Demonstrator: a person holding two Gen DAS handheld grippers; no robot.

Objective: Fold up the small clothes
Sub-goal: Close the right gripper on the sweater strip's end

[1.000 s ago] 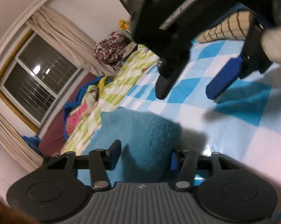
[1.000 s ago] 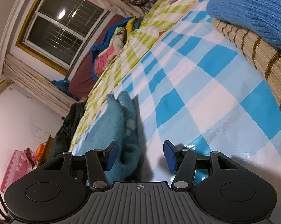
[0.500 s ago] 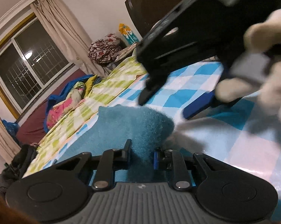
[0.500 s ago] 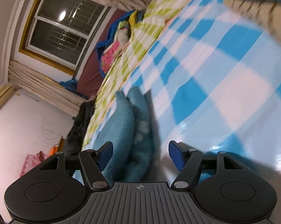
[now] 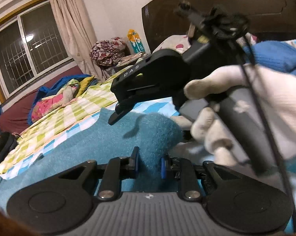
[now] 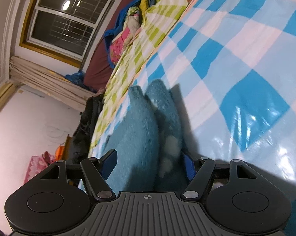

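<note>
My left tongs (image 5: 149, 164) have just been closing and are now pinched tight on a raised fold of the teal fuzzy garment (image 5: 100, 143), with the fabric bunched between the two blue pads. The garment lies on the bed, on the blue and white checked sheet (image 6: 236, 63), and part of it is lifted into a hump just ahead of my left tongs.

My right tongs (image 6: 149, 164) have just been opening and now stand wide apart. The teal garment (image 6: 140, 129) runs between their fingers, and in the right wrist view it shows as two soft ridges side by side with pale spots on the nearer one. The right pad sits against the garment's edge, while the left one stands clear of it, so nothing is gripped there.

From the left wrist view I see the other tool held in a white gloved hand (image 5: 266, 102), with one black fingertip just above the teal hump. A green and white checked blanket (image 5: 65, 116) lies beyond the garment.
</note>
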